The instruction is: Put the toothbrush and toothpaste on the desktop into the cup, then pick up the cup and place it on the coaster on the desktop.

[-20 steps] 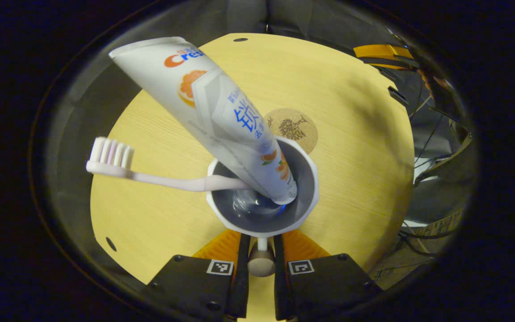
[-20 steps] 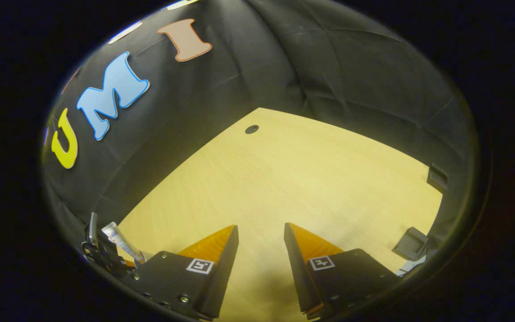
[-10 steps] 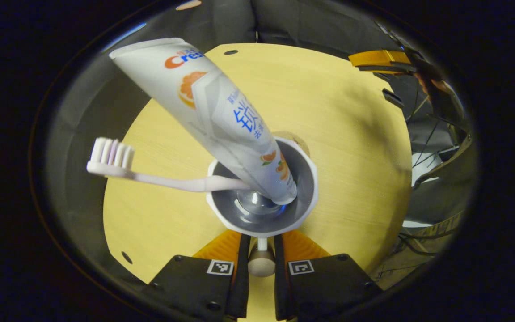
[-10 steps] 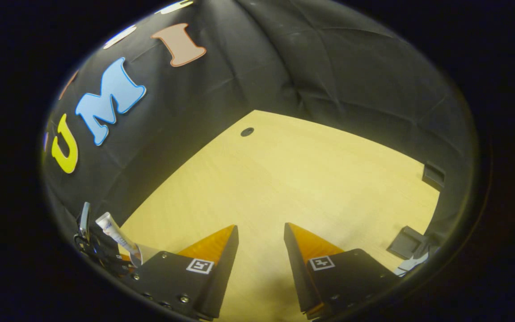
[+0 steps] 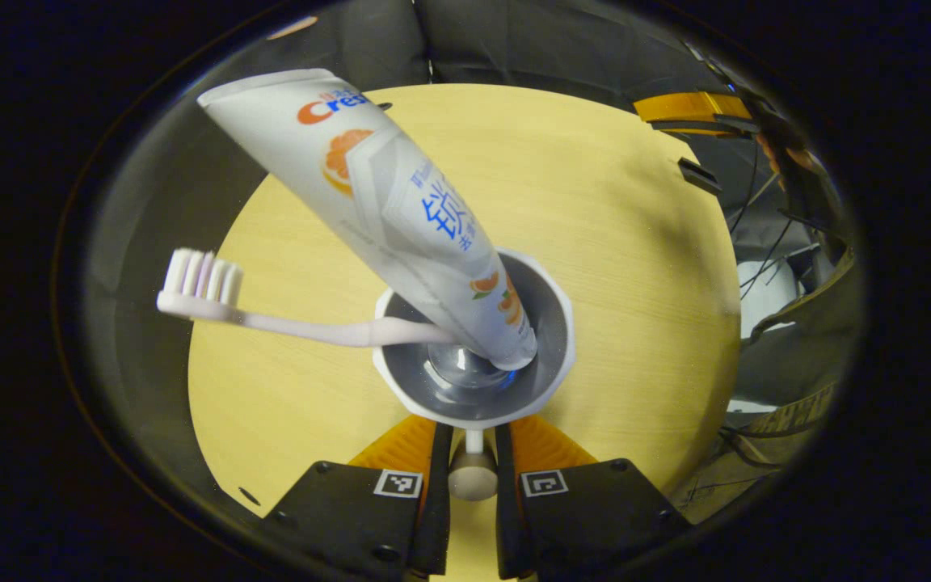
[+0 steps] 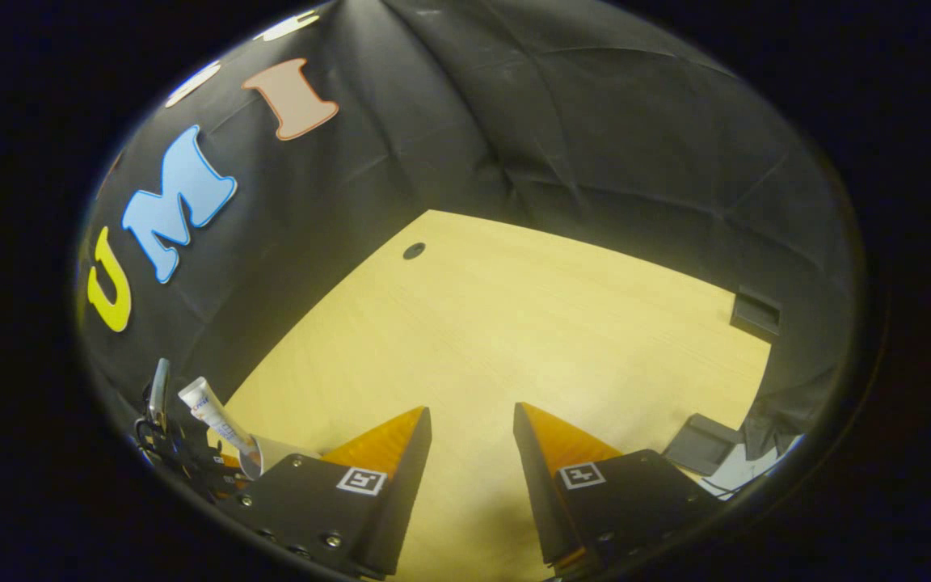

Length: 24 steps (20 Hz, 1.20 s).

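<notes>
Left gripper point(image 5: 473, 453) is pinching the cup's handle point(image 5: 473, 473); cup point(image 5: 550, 356) is hanging above the desktop point(image 5: 635, 267), holding toothpaste point(image 5: 401, 210) and toothbrush point(image 5: 271, 315). Right gripper point(image 6: 472, 440) is hovering spread over bare desktop, empty.

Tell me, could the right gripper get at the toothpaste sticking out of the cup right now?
Probably yes: the right gripper is open and holds nothing, and the toothpaste juts well above the cup, with its upper end free.

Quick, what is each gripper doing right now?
Left gripper: closed on the cup handle.
Right gripper: open, holding nothing.
</notes>
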Tool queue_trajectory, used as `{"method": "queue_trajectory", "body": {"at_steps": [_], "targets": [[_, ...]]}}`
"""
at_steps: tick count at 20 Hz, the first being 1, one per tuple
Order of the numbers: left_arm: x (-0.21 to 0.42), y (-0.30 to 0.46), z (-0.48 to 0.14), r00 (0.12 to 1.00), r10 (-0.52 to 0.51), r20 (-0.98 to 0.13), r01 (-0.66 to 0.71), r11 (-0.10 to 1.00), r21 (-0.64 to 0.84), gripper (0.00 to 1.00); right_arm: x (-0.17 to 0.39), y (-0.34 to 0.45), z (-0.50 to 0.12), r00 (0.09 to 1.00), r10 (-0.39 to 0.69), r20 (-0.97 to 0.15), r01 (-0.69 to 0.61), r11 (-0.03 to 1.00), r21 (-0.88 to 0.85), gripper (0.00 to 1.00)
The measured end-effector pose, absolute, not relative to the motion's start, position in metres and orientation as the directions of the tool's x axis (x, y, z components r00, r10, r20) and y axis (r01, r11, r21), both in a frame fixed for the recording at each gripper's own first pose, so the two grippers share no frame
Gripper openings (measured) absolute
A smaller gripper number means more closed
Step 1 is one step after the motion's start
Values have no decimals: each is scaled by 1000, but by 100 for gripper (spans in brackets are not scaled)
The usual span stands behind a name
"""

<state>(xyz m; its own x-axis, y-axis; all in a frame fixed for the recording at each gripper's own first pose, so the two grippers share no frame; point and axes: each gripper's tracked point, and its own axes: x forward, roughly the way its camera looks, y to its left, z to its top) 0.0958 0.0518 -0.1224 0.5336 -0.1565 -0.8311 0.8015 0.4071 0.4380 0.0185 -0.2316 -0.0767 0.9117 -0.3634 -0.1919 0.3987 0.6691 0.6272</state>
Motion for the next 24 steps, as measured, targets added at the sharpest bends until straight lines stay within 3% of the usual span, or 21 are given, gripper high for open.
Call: {"method": "queue_trajectory", "body": {"at_steps": [10,11,12,14,17,24], "targets": [[97,58,-125,539,-132,-832,793,413,448,31,-3,-249,-98,887,-402,-226,444,613,653,63],[96,60,-123,559,-134,-818,782,415,466,35,-2,-247,-98,888,-401,-227,444,613,653,63],[98,59,-121,567,-142,-811,778,414,472,47,-1,-245,-98,889,-397,-228,442,615,653,63],[94,62,-110,581,-141,-801,770,413,486,32,1,-240,-97,894,-386,-228,435,624,649,63],[88,65,-105,595,-149,-790,759,427,492,60,6,-230,-90,903,-370,-217,418,645,640,63],[64,92,-89,647,-174,-742,714,479,510,63,12,-199,-73,925,-331,-187,373,696,614,63]]}}
